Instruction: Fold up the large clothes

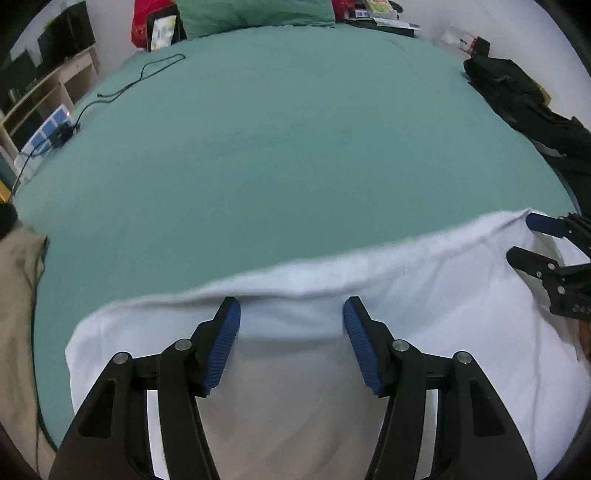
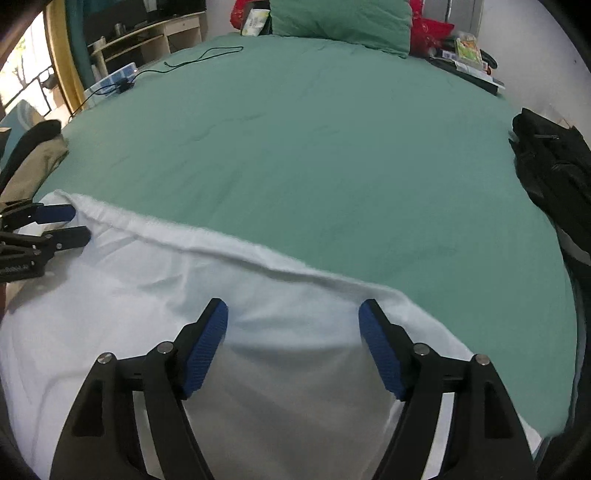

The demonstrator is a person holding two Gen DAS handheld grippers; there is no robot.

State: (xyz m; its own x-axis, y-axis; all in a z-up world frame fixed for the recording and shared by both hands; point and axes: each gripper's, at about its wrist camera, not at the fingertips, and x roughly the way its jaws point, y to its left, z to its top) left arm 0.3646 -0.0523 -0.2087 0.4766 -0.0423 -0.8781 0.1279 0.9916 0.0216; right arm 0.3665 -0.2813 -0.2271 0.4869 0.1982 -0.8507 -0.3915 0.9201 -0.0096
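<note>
A large white garment (image 1: pixel 406 295) lies at the near edge of a bed with a green sheet (image 1: pixel 277 147); its far hem runs across both views. My left gripper (image 1: pixel 291 308) is open above the white cloth near its far hem, empty. It also shows at the left of the right wrist view (image 2: pixel 79 223). My right gripper (image 2: pixel 293 310) is open above the same garment (image 2: pixel 147 280), empty, and shows at the right of the left wrist view (image 1: pixel 521 234). The green sheet (image 2: pixel 314 147) stretches beyond.
A black garment (image 1: pixel 524 99) lies at the bed's right edge, also seen in the right wrist view (image 2: pixel 554 166). A beige cloth (image 1: pixel 18 295) lies at the left. A black cable (image 1: pixel 122 85) and a power strip (image 1: pixel 48 136) are far left. A green pillow (image 2: pixel 343 18) is at the head.
</note>
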